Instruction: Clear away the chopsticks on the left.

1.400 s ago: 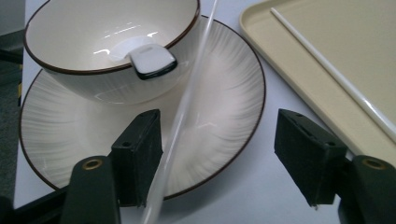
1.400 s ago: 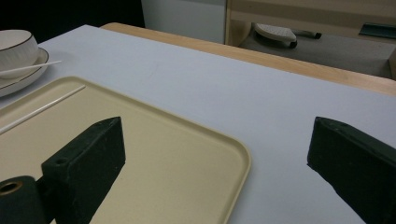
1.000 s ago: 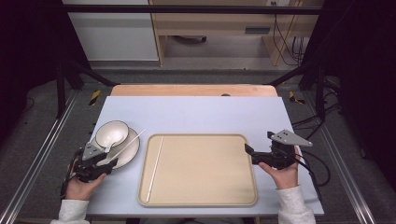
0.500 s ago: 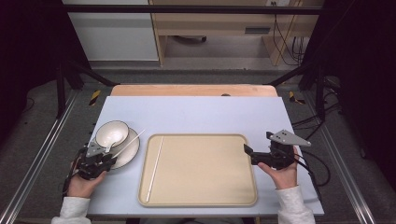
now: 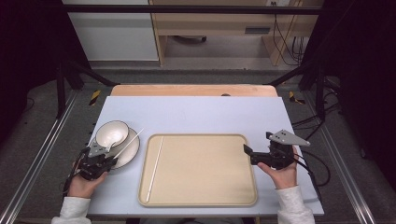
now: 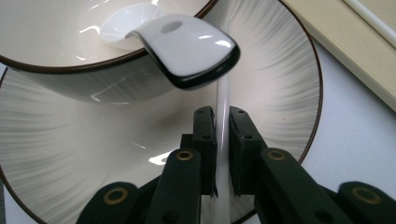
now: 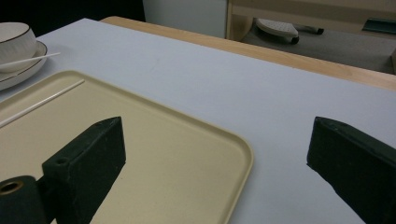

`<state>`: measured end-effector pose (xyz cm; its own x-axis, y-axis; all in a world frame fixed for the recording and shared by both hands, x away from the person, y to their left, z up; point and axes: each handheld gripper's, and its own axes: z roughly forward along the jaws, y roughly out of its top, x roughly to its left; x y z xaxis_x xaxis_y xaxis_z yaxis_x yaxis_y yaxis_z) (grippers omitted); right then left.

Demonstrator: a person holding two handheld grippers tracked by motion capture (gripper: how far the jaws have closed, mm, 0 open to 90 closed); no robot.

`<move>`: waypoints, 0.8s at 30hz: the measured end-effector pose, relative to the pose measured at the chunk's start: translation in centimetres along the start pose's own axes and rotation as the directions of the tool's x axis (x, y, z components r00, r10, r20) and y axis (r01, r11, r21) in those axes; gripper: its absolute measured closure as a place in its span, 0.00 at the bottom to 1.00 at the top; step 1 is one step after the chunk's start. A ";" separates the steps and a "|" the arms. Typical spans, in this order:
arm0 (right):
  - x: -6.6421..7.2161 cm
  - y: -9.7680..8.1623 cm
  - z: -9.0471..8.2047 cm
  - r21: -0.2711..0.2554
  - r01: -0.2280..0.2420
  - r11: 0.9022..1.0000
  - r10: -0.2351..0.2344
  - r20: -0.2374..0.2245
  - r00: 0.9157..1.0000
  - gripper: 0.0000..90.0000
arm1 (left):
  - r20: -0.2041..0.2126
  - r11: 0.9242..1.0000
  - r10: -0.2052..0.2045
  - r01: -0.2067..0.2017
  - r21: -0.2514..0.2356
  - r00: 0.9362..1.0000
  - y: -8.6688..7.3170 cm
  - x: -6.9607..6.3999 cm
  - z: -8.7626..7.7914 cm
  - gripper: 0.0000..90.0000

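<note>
From above, the left gripper (image 5: pixel 100 163) sits at the near left of the pale blue table (image 5: pixel 196 112), at the near edge of a plate (image 5: pixel 130 151) that carries a white bowl (image 5: pixel 112 133). A white chopstick (image 5: pixel 127 144) lies slanted across the plate, its far tip pointing toward the tray (image 5: pixel 201 186), and the gripper's jaws have just been closing, with the near end of this stick between them. A second chopstick (image 5: pixel 155 168) lies lengthwise along the left side of the beige tray, which takes up the middle of the table. The right gripper (image 5: pixel 254 156) hovers just off the tray's right rim, held by a hand (image 5: pixel 280 170) in a white sleeve, and points left toward the tray.

In the left gripper view, the two black jaws stand close together and pinch the white chopstick (image 6: pixel 223 140), which runs straight up between the pads. Beyond it lies the plate (image 6: pixel 285 84) with fine grey streaks and a dark rim. The bowl (image 6: pixel 70 79) stands on the plate at upper left, and a white spoon (image 6: pixel 187 51) leans out over the bowl's rim. The tray's edge (image 6: pixel 345 51) crosses the upper right corner.

In the right gripper view, the jaws stand wide apart with nothing between them, over the tray's (image 7: pixel 187 163) near corner. Far left, the bowl (image 7: pixel 16 39) and plate (image 7: pixel 21 70) show, with the held chopstick (image 7: pixel 32 59) across the plate and the other chopstick (image 7: pixel 44 102) on the tray.
</note>
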<state>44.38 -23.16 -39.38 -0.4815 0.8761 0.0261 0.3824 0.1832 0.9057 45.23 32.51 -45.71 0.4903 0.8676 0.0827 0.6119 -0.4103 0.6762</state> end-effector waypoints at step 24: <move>-0.2 0.1 -0.4 -0.012 -0.004 1.000 0.004 0.004 1.000 0.05 | -0.022 0.997 -0.022 0.020 -0.069 1.000 1.0 -3.1 -1.9 0.94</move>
<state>44.22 -23.50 -39.18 -0.4769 0.8785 0.0276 0.3746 0.1747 0.9106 43.17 29.96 -43.87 0.4632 0.8823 0.0842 0.5772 -0.3724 0.7268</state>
